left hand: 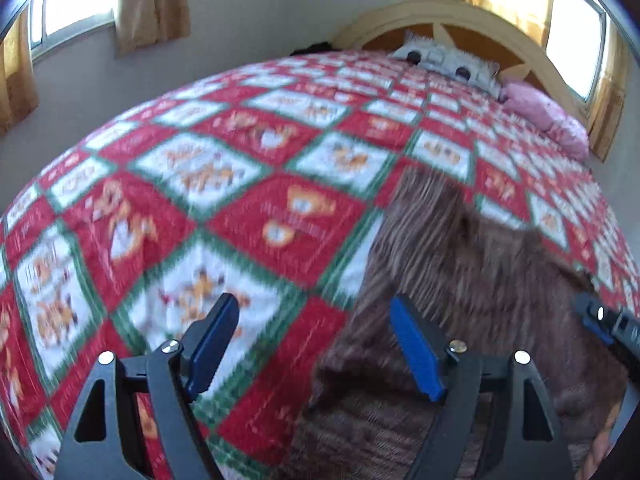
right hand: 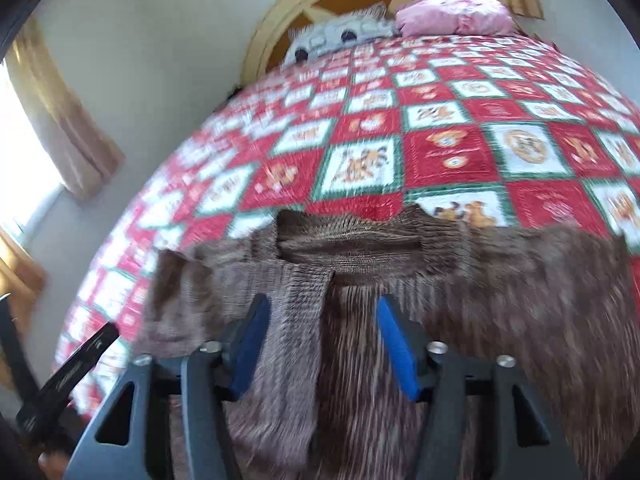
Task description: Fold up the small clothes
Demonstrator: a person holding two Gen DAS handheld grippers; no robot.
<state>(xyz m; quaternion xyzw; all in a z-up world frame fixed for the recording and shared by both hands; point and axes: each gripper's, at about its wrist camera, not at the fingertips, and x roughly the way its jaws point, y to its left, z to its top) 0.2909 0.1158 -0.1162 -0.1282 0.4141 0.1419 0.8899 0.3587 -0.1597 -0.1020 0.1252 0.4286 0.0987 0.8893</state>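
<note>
A brown knitted garment lies spread on the patchwork quilt, its neck opening facing the headboard. My right gripper hovers just over it, open. A folded strip of the knit runs up between the blue pads, close to the left pad and apart from the right one. In the left wrist view the garment fills the lower right. My left gripper stands wide open at its left edge, one finger over the quilt and one over the knit, holding nothing. Both views are blurred.
The red, white and green quilt covers the whole bed. A grey pillow and a pink pillow lie against the arched wooden headboard. Curtained windows flank the bed. The other gripper shows at the edge of each view.
</note>
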